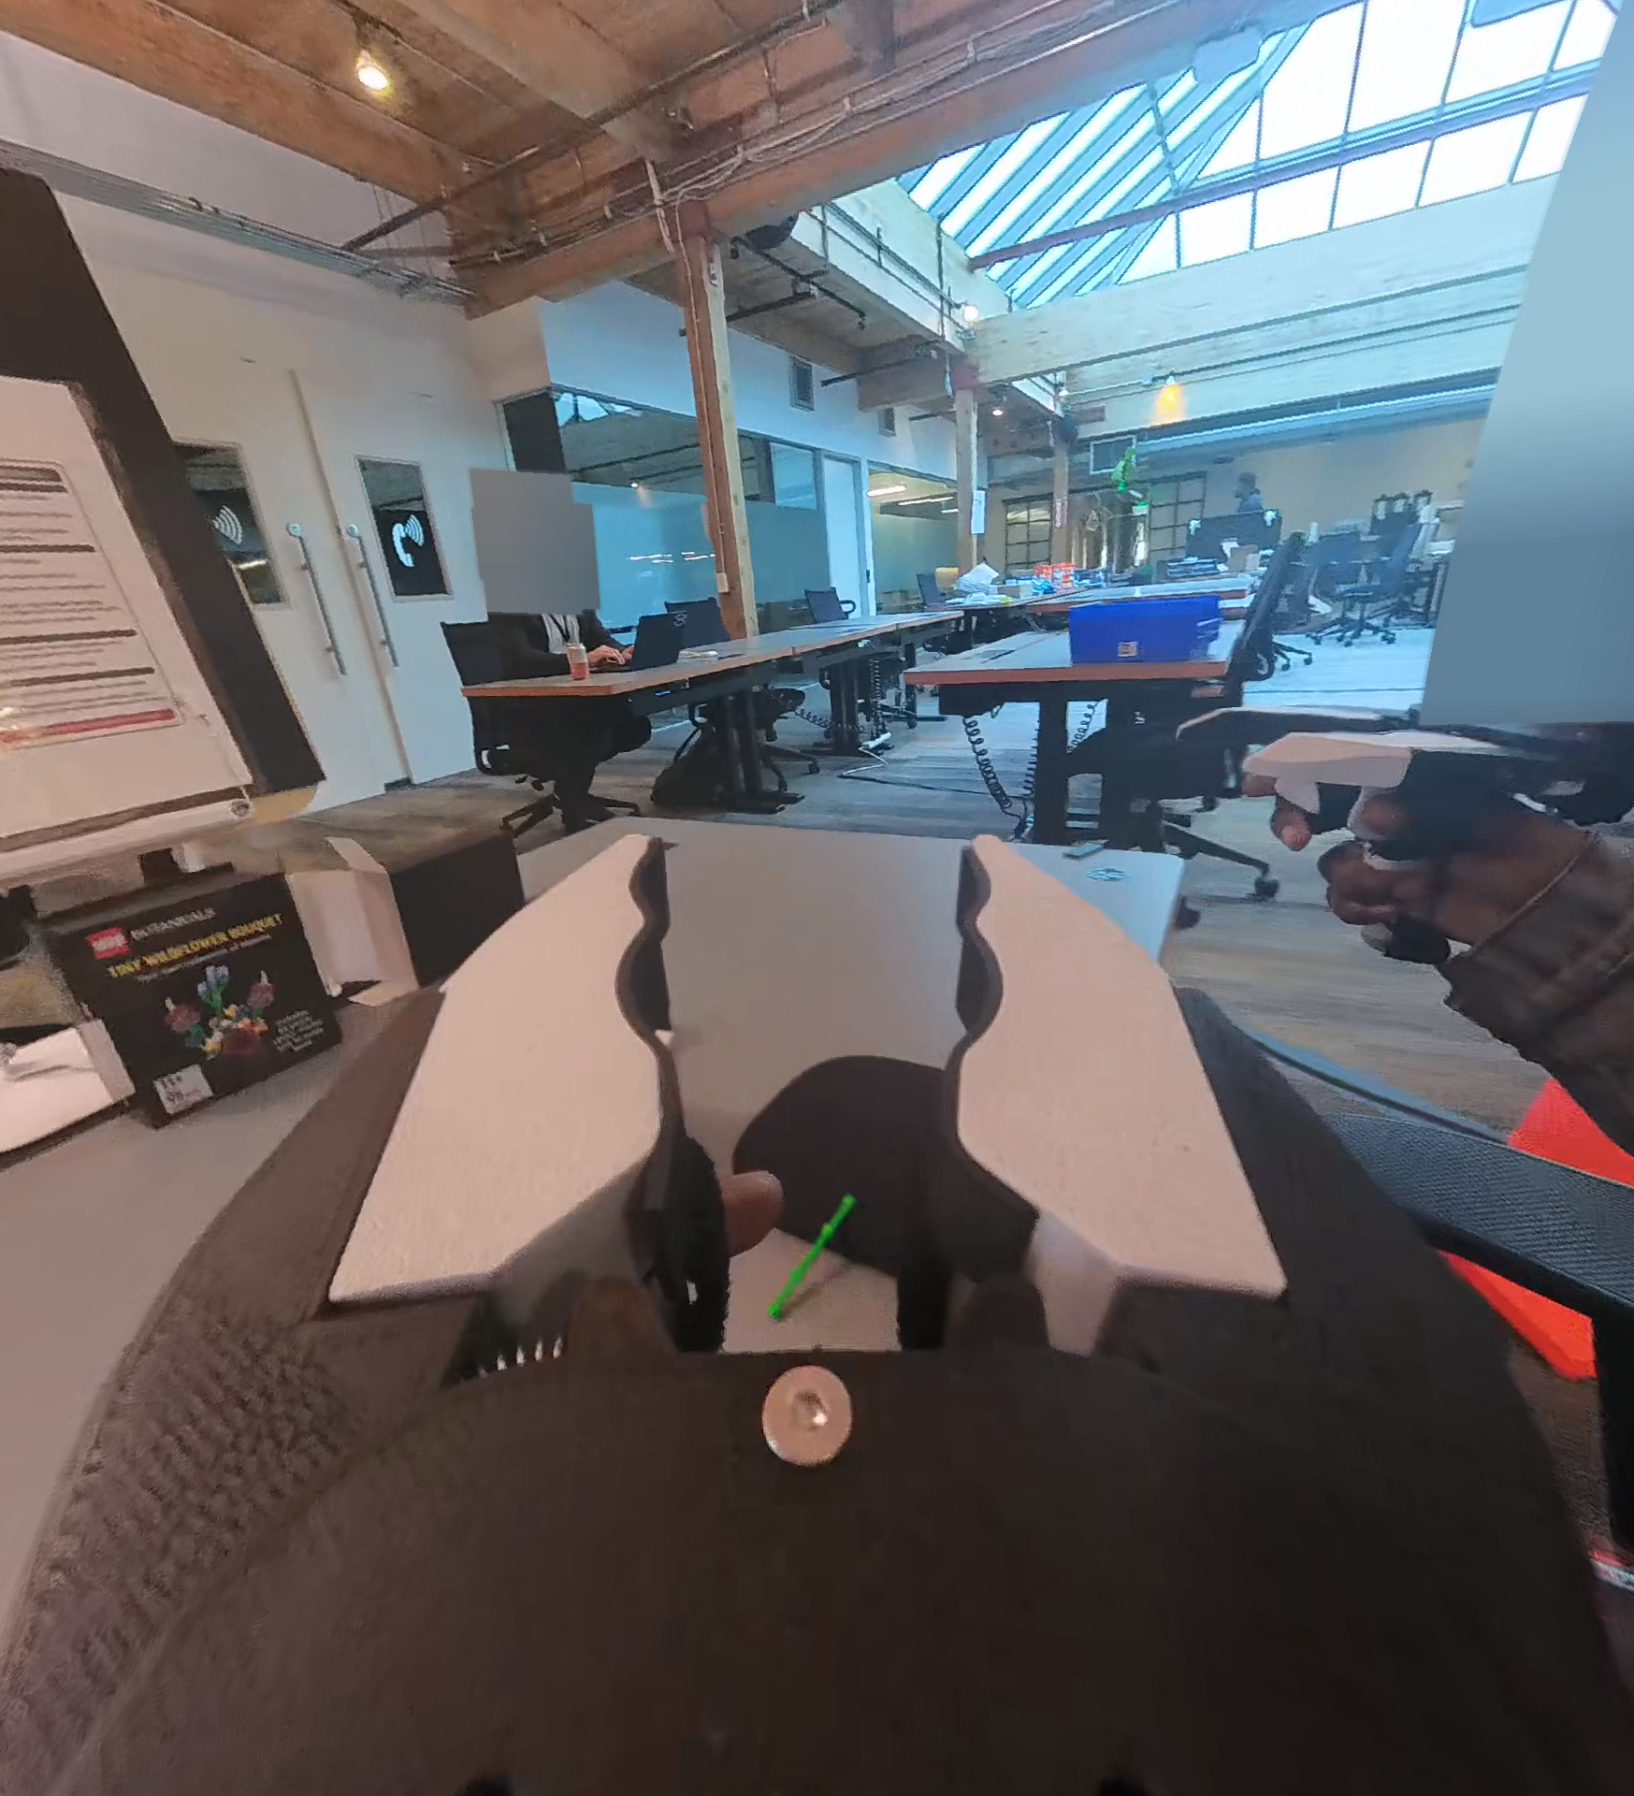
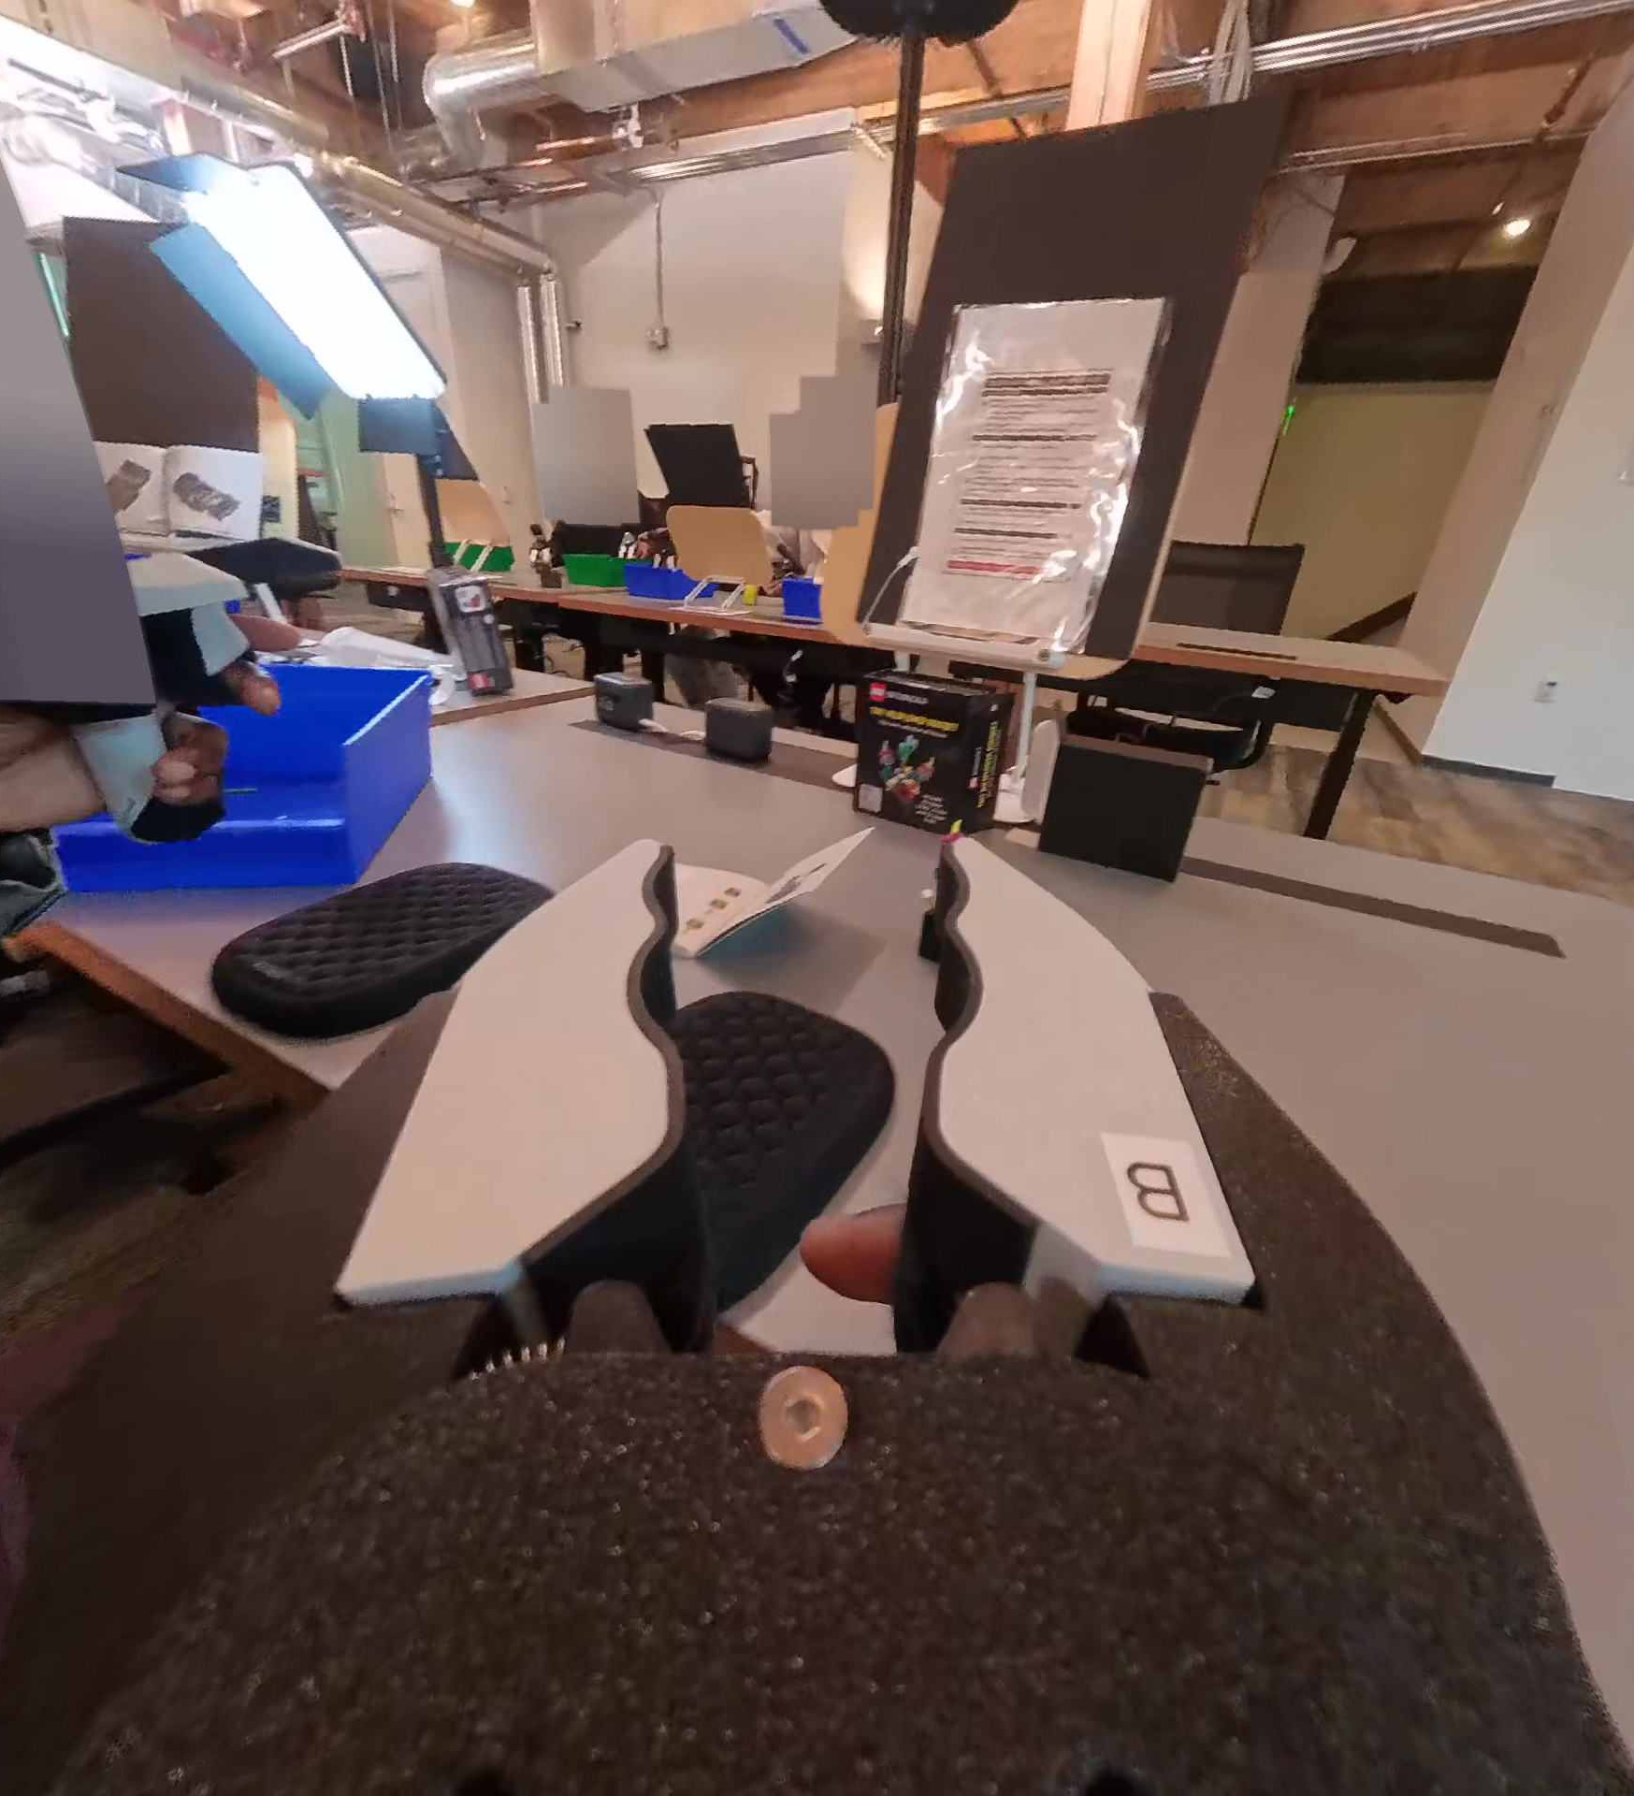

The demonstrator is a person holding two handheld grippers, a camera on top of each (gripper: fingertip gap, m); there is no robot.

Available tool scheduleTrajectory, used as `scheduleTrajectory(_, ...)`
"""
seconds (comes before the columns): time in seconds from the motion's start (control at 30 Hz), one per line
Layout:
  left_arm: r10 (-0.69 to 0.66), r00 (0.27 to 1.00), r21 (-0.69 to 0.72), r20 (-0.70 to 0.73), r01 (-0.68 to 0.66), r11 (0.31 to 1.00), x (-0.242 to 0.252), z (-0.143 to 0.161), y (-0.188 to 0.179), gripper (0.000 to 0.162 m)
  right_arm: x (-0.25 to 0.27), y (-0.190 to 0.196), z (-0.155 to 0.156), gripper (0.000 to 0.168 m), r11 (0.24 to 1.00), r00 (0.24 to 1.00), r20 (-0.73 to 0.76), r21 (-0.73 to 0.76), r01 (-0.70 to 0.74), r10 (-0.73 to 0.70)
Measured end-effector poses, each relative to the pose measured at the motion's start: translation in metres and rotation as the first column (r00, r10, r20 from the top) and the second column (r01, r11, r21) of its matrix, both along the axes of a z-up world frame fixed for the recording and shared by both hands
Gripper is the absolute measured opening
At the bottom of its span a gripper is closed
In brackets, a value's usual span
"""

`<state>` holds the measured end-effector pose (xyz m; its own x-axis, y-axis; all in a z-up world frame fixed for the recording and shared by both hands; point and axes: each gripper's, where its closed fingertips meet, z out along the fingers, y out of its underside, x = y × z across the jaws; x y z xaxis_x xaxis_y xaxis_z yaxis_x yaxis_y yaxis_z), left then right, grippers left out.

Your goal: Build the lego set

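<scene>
My left gripper [image 1: 808, 865] is open and empty, held over the grey table [image 1: 64, 1263]. A thin green Lego stem [image 1: 811, 1257] lies on the table below it, showing between the finger bases beside a black padded rest [image 1: 842, 1118]. My right gripper [image 2: 803, 855] is open and empty above another black padded rest [image 2: 774, 1098]. Just past its fingertips an open instruction booklet [image 2: 754, 899] lies on the table. A small dark Lego piece [image 2: 929, 933] stands by the right fingertip. The black Lego box [image 2: 929, 753] stands farther back and also shows in the left wrist view [image 1: 200, 991].
A blue bin [image 2: 307, 768] sits at the table's left, with the hand that holds the left gripper [image 2: 181, 758] in front of it. A second black rest [image 2: 375, 943] lies near the edge. A stand with a sheet [image 2: 1026, 466] and a black box [image 2: 1124, 807] are at the back.
</scene>
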<state>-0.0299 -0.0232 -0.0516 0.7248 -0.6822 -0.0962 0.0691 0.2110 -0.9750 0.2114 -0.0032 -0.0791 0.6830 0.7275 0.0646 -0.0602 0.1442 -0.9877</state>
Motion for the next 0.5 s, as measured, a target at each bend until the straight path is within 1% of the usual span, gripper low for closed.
scheduleTrajectory(0.07,-0.015,1.000,-0.005,0.018,0.015,1.000,0.000,-0.005,-0.013,0.056,0.001,-0.023,-0.006,0.052,1.000,1.000,0.009,-0.005,-0.007,0.007)
scheduleTrajectory(0.13,-0.024,0.999,-0.003,0.048,0.024,1.000,0.004,-0.013,-0.026,0.055,0.012,-0.043,-0.015,0.052,1.000,0.999,0.042,-0.007,0.015,-0.015)
scheduleTrajectory(0.23,-0.095,0.994,-0.055,0.057,0.098,0.994,0.025,-0.030,-0.041,0.055,0.059,-0.065,-0.032,0.054,0.992,0.984,0.137,-0.050,0.120,-0.112)
scheduleTrajectory(0.3,-0.146,0.989,-0.074,0.032,0.148,0.986,0.041,-0.041,-0.051,0.054,0.109,-0.082,-0.046,0.054,0.970,0.953,0.222,-0.085,0.230,-0.206)
scheduleTrajectory(0.4,-0.201,0.979,-0.122,-0.014,0.198,0.973,0.068,-0.061,-0.053,0.053,0.206,-0.119,-0.084,0.053,0.885,0.863,0.370,-0.178,0.430,-0.345)
scheduleTrajectory(0.5,-0.298,0.953,-0.173,-0.052,0.285,0.943,0.105,-0.078,-0.051,0.054,0.302,-0.173,-0.143,0.052,0.746,0.779,0.438,-0.296,0.597,-0.450)
